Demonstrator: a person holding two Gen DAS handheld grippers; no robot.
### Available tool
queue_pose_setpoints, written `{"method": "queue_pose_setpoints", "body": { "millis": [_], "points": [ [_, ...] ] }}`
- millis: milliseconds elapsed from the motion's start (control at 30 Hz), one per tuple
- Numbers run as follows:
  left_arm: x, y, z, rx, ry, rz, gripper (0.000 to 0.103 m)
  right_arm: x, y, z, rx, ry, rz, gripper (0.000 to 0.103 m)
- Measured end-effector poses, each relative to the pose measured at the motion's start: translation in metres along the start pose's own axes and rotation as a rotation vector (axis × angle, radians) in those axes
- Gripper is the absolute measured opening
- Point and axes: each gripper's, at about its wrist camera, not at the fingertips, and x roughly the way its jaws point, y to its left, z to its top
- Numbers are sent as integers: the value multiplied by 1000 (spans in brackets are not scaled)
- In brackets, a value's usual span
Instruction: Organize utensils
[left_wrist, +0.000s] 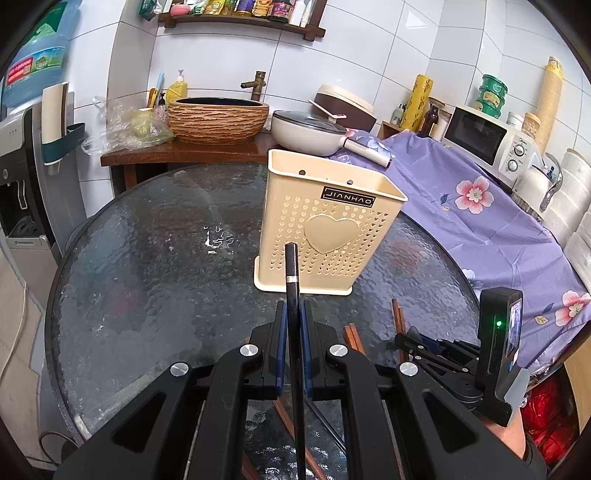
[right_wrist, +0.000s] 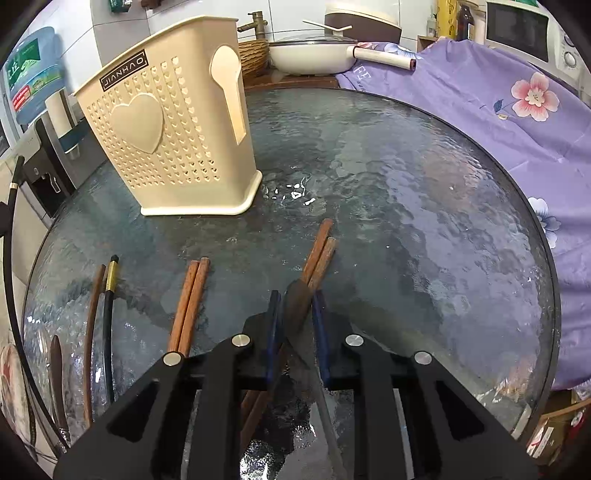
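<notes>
My left gripper (left_wrist: 291, 306) is shut on a black chopstick (left_wrist: 291, 266) with a silver band, whose end rises in front of the cream perforated utensil holder (left_wrist: 332, 229). In the right wrist view the holder (right_wrist: 173, 122) stands upright at the back left of the glass table (right_wrist: 406, 184). My right gripper (right_wrist: 297, 295) is shut on a dark brown utensil (right_wrist: 295, 299), just above a pair of brown chopsticks (right_wrist: 319, 254). Another brown pair (right_wrist: 188, 306), a black chopstick with a gold band (right_wrist: 109, 314) and a brown chopstick (right_wrist: 90, 332) lie to the left.
A purple floral cloth (right_wrist: 498, 110) drapes along the table's right side. Behind the table are a white lidded pan (left_wrist: 306, 133), a wooden basin (left_wrist: 218, 118) and a microwave (left_wrist: 487, 140). A water dispenser (left_wrist: 22, 177) stands at the left.
</notes>
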Motion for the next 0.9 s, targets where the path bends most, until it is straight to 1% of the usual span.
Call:
{"method": "queue_pose_setpoints", "body": {
  "millis": [167, 267, 367, 433, 467, 600, 633, 700, 800, 867, 900],
  "points": [
    [1, 1, -1, 2, 0, -1, 7, -2, -6, 0, 19, -4, 27, 18],
    [1, 2, -1, 3, 1, -1, 7, -4, -7, 0, 13, -7, 14, 18],
    [1, 1, -1, 3, 1, -1, 7, -7, -8, -1, 9, -4, 19, 18],
    [1, 1, -1, 2, 1, -2, 7, -9, -8, -2, 7, -16, 14, 17],
    [1, 1, -1, 3, 1, -2, 7, -10, -9, -2, 9, -20, 15, 12],
    [2, 1, -2, 7, -1, 1, 7, -15, -9, -1, -7, -34, 14, 6],
    [2, 1, -3, 5, 0, 1, 7, -17, -10, 0, -4, -40, 19, 6],
    [2, 2, -2, 2, 1, 0, 7, -22, -11, 1, 4, -48, 47, 6],
    [1, 2, -2, 10, -7, 3, 7, -36, -12, 4, 4, -84, 107, 5],
    [-2, 2, 0, 12, -14, 2, 7, -46, -15, 8, 21, -101, 178, 5],
    [-4, 3, 1, 14, -20, 3, 7, -51, -18, 10, 37, -108, 234, 5]
  ]
}}
